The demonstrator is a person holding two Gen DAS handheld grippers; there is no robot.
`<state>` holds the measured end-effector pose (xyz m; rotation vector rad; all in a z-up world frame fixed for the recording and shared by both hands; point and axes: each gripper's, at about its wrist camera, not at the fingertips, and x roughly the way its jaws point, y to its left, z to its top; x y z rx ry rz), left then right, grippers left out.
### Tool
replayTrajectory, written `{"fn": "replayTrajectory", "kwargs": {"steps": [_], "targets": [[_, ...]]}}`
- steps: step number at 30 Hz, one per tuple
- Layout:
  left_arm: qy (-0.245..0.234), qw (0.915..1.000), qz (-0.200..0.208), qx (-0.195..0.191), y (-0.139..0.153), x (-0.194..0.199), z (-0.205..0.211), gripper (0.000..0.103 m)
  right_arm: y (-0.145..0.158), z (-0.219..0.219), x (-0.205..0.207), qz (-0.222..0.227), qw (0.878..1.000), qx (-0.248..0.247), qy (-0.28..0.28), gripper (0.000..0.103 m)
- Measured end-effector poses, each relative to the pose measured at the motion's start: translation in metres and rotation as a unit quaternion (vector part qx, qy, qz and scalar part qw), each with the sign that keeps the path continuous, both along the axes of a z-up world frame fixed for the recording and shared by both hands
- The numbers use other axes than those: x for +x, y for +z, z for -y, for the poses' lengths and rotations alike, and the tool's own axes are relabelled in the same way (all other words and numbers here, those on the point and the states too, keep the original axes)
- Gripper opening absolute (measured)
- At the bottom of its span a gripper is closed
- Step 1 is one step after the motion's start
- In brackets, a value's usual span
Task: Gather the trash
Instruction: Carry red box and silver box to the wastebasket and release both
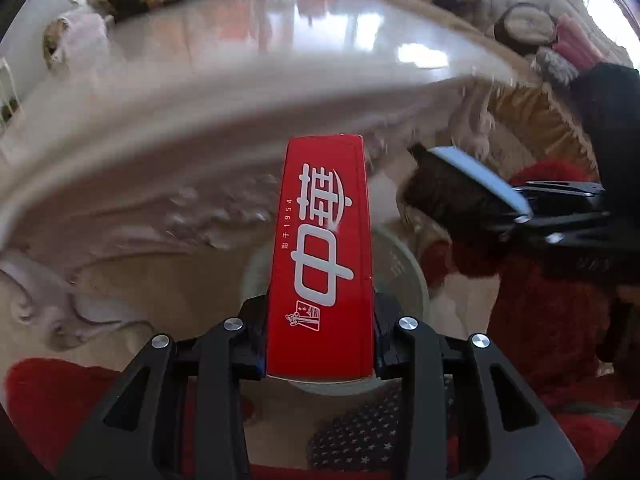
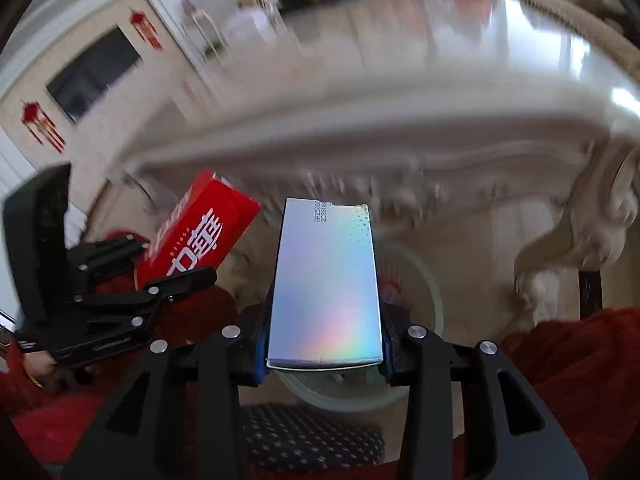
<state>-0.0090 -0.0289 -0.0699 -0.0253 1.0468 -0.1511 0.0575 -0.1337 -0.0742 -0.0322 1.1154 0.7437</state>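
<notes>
Left gripper [image 1: 320, 344] clamps a red carton [image 1: 322, 248] | right gripper [image 2: 322, 356] clamps a holographic silver box [image 2: 326, 284] | both above a pale round bin [image 2: 416, 292], beside a carved white table [image 2: 400, 128].

home (carved table [image 2: 360, 120], wall tv [image 2: 94, 72])

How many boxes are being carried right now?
2. The red box is clamped in the left gripper; the silver holographic box is clamped in the right gripper. Both hang above a pale round bin. Others may be hidden.
</notes>
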Motion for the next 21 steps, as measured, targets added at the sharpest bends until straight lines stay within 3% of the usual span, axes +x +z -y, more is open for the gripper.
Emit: {"fn": "replayTrajectory", "kwargs": {"steps": [5,9,10,11,12,14,21], "targets": [[0.0,0.9987,-0.05,0.002,-0.048,0.016,0.003,0.036,-0.046,-0.023,0.012,-0.026,0.999,-0.047,0.004,0.039],[0.018,0.9965,-0.079,-0.019,-0.068,0.025,-0.002,0.037,-0.061,-0.029,0.016,-0.025,0.997,-0.072,0.007,0.039],[0.025,0.9957,-0.087,-0.019,-0.073,0.026,-0.004,0.054,-0.064,-0.029,0.011,-0.024,0.997,-0.075,0.007,0.039],[0.035,0.9954,-0.089,-0.01,-0.076,0.027,-0.006,0.08,-0.068,-0.031,0.013,-0.026,0.997,-0.077,0.008,0.043],[0.041,0.9956,-0.084,-0.001,-0.076,0.028,-0.006,0.085,-0.072,-0.033,0.015,-0.031,0.996,-0.08,0.009,0.057],[0.045,0.9965,-0.07,0.01,-0.074,0.026,-0.007,0.086,-0.072,-0.029,0.013,-0.024,0.996,-0.081,-0.002,0.077],[0.059,0.9958,-0.069,0.008,-0.07,0.025,-0.014,0.091,-0.077,-0.012,0.008,-0.034,0.994,-0.096,-0.026,0.081]]}}
